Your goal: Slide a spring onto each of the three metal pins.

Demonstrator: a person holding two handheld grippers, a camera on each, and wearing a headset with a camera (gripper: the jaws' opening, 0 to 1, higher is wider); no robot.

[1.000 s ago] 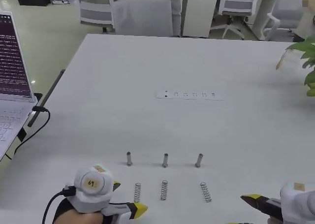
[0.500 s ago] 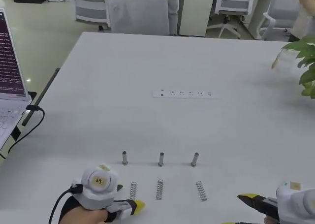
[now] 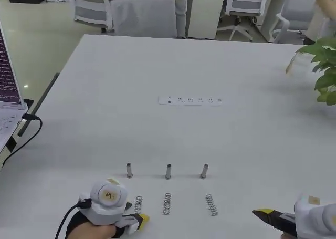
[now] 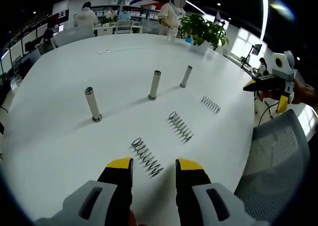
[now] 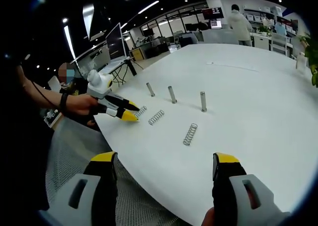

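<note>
The white bench has a laptop beside it at 9 o'clock and a leafy plant at its 3 o'clock edge. The left gripper sits at 7 o'clock, jaws part open and empty, tips just short of the left spring. The right gripper hangs at 5 o'clock, jaws wide apart, holding nothing. A power strip lies mid-bench. Three pins stand upright in a row. The middle spring and right spring lie flat at 6 o'clock of their pins, apart from them.
</note>
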